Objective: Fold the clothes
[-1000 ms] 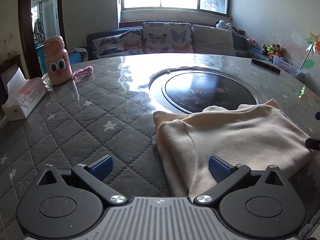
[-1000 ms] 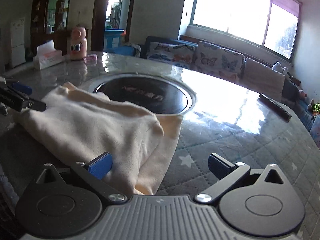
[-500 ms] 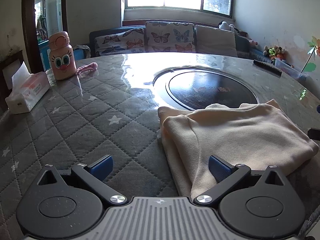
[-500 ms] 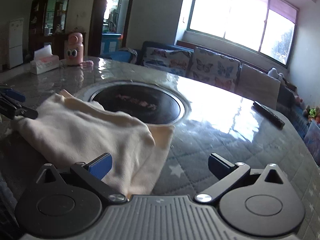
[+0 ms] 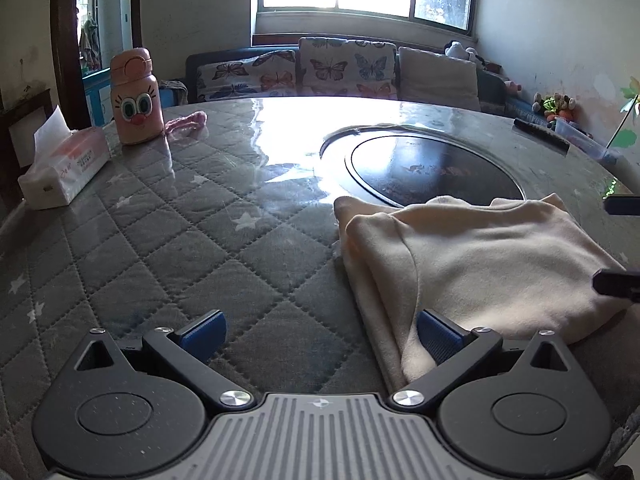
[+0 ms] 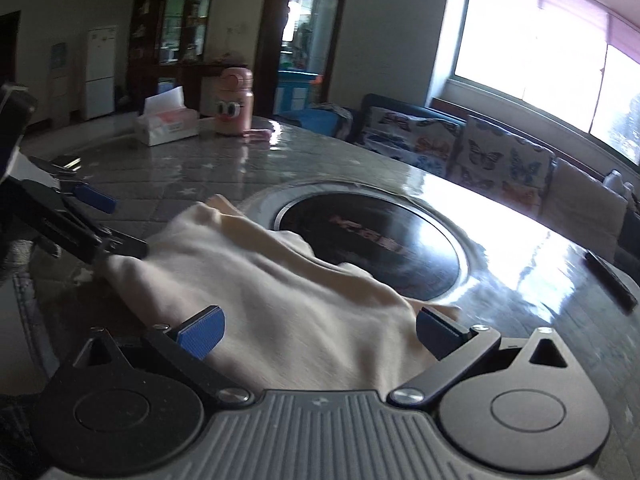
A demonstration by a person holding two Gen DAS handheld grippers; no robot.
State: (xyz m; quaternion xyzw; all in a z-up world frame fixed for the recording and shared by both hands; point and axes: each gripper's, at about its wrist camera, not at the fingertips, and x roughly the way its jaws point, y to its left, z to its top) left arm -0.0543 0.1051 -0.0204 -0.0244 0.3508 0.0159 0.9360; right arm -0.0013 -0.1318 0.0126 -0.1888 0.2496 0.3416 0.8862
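A cream garment (image 5: 480, 264) lies folded on the quilted grey table (image 5: 160, 248), its far edge reaching the round black inset (image 5: 436, 168). My left gripper (image 5: 320, 334) is open at the garment's left corner. Its right pad (image 5: 438, 336) touches the cloth edge and its left pad is over bare table. My right gripper (image 6: 320, 336) is open low over the garment (image 6: 280, 280), and cloth fills the gap between its pads. The left gripper (image 6: 116, 224) shows at the garment's left end in the right wrist view. The right gripper's fingers (image 5: 616, 284) show at the right edge of the left wrist view.
A pink bottle with cartoon eyes (image 5: 136, 96), a tissue box (image 5: 64, 168) and a small pink cloth (image 5: 186, 122) stand at the table's far left. A dark remote (image 5: 540, 136) lies at the far right. A butterfly-print sofa (image 5: 340, 68) stands behind the table.
My right gripper has swung left and lower over the garment, so cloth now lies between its pads. My left gripper has shifted slightly. The garment has stayed in place.
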